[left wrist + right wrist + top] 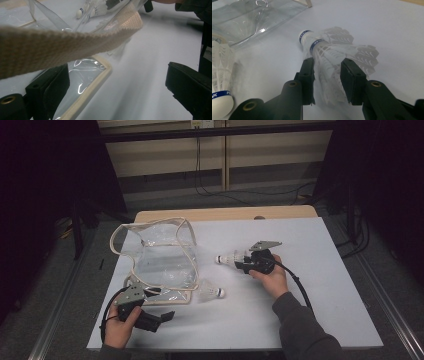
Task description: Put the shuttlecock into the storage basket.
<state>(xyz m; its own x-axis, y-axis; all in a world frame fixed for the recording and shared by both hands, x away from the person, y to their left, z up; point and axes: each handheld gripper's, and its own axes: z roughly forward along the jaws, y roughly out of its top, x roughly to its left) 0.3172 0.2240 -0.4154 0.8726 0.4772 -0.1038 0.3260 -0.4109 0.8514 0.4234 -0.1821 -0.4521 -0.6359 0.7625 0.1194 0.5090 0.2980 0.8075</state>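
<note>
Straddling a shuttlecock (329, 62), right gripper (327, 75) fingers part-open.

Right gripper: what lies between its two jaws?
In the right gripper view, the feather skirt of a shuttlecock lies between the jaws of the right gripper, cork pointing away.

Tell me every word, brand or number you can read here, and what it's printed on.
"PEAK", cut off at the picture's edge: blue band on the near shuttlecock's cork.
White lettering on the blue band of the shuttlecock between the jaws: too blurred to read.
Clear bag: no print visible.
</note>
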